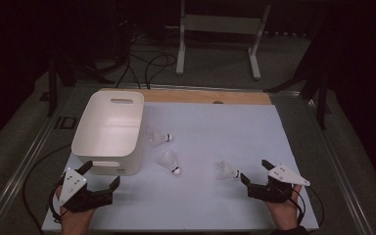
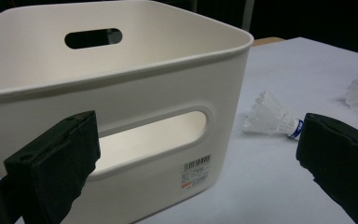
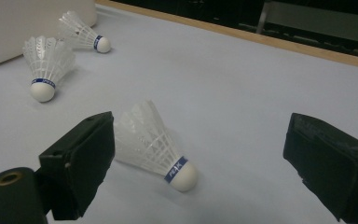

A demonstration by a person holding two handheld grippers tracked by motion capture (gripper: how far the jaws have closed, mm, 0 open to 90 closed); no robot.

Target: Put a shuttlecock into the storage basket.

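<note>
The right gripper (image 1: 251, 175) rests low on the table with its jaws spread wide, and the nearest shuttlecock (image 3: 154, 145) lies on its side between them, its feather skirt just beside one jaw and its cork tip pointing toward the camera in the right gripper view; nothing is pinched yet. To do this pickup well, I judge the jaws should close across the cork base or the band just above it, where the shape is firm, since the skirt is thin and springy and would likely crush or slip. A slow, level closure matters, because the rounded cork could roll on the smooth pale blue table (image 1: 225, 122). The left gripper (image 1: 102, 177), jaws also spread and holding nothing, sits just in front of the white plastic bin (image 1: 110, 129), a glossy, round-cornered tub with slotted handles and a small barcode label on its near wall. 2 more shuttlecocks lie near the bin: the middle shuttlecock (image 1: 170, 162) at the centre and the far shuttlecock (image 1: 159, 137) just beside the bin's right wall. All 3 have white ribbed skirts, a blue printed band and a white domed tip.
</note>
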